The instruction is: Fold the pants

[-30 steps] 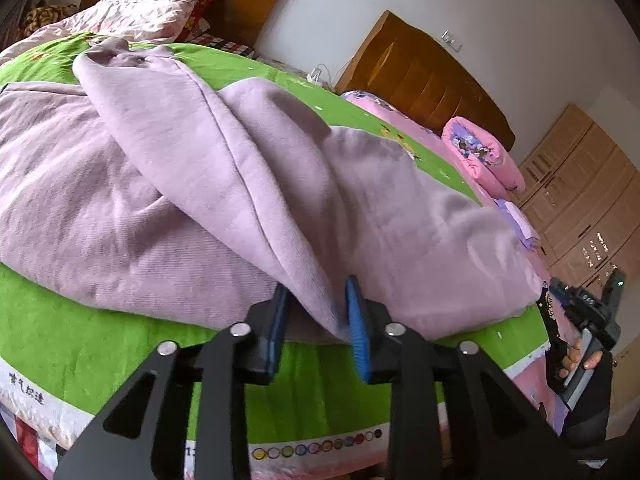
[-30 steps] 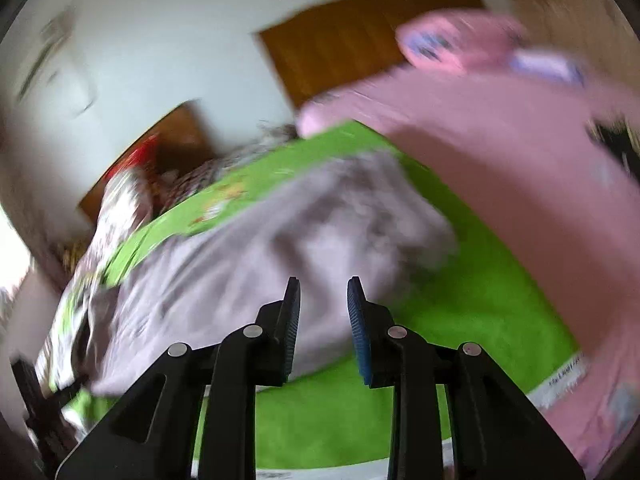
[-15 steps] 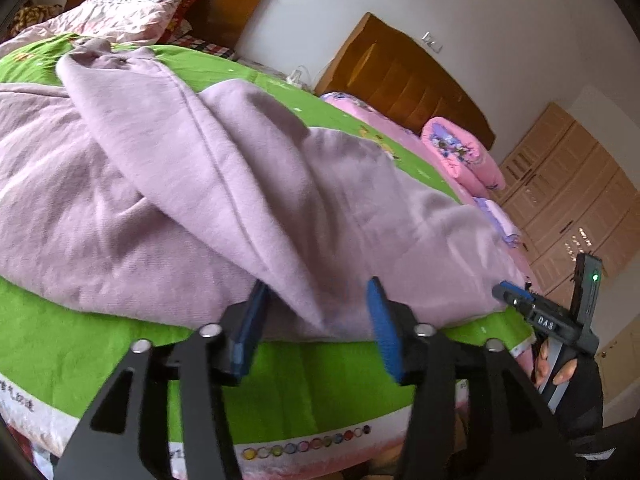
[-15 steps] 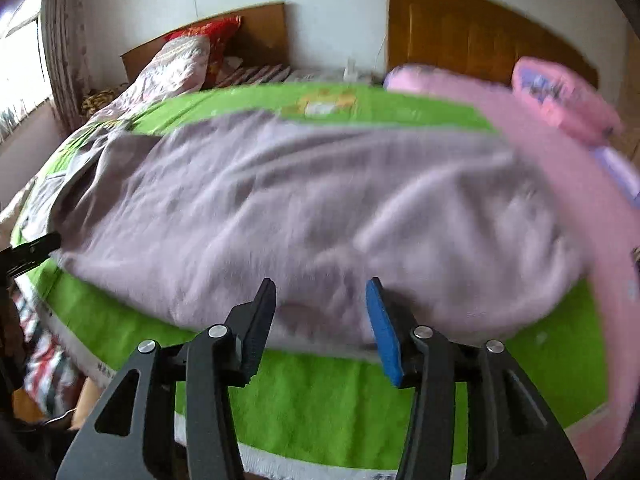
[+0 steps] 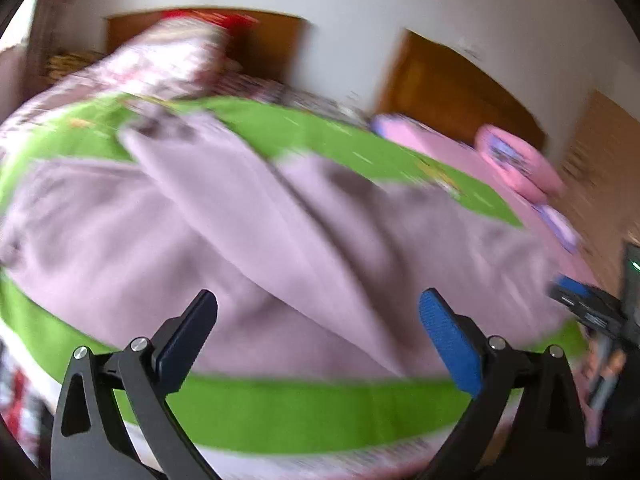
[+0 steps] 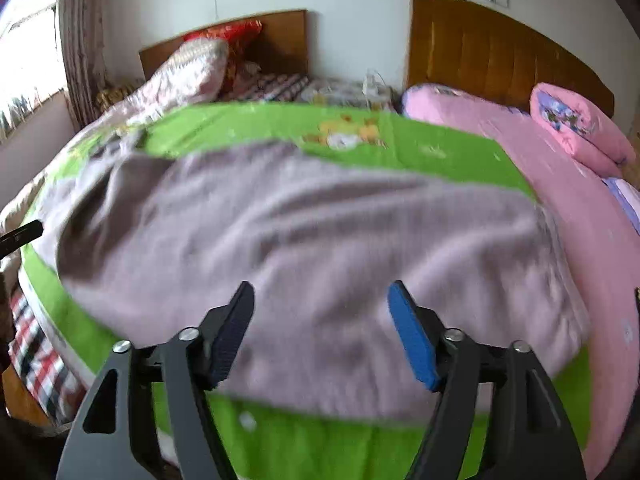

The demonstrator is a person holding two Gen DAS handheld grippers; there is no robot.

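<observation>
Light purple pants [image 5: 280, 240] lie spread and partly folded over on a green bedsheet [image 5: 320, 412]. A fold ridge runs diagonally across them in the left wrist view. My left gripper [image 5: 316, 336] is wide open and empty, just in front of the pants' near edge. The pants also fill the right wrist view [image 6: 320, 248]. My right gripper [image 6: 320, 332] is wide open and empty above their near edge. The right gripper also shows at the right edge of the left wrist view [image 5: 592, 312].
A pink quilt [image 6: 568, 184] with a rolled pink pillow [image 6: 576, 128] lies right of the green sheet. Wooden headboards [image 6: 500, 52] and a patterned pillow [image 6: 188, 68] stand at the far side. A checked cloth [image 6: 36, 352] hangs at the bed's left edge.
My left gripper has let go of the pants fold and opened wide. My right gripper has opened wider and swung round to face the pants squarely.
</observation>
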